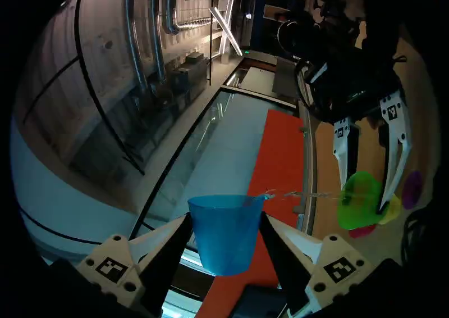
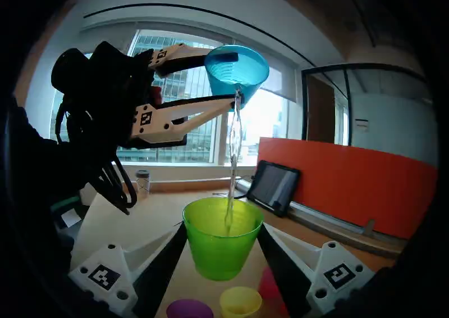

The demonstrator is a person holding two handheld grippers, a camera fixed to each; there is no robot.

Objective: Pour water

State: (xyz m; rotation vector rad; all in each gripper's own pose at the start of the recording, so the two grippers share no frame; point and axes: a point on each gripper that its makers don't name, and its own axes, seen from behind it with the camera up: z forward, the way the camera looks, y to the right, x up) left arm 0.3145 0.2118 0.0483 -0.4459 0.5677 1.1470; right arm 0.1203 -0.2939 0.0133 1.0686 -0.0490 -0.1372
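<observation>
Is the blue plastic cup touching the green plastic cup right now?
Apart. The right gripper view shows the translucent blue plastic cup tilted well above the translucent green plastic cup, a water stream crossing the gap.

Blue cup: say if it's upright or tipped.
Tipped: the blue cup in the left gripper pours a water stream from its rim into the green cup.

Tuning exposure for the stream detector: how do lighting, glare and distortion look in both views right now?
Left gripper view: dim and underexposed, straight lines bow toward the edges, blue cup sharp, water stream faint. Right gripper view: backlit, window blown out behind the stream, green cup evenly lit and sharp, same fisheye curving at the edges.
</observation>
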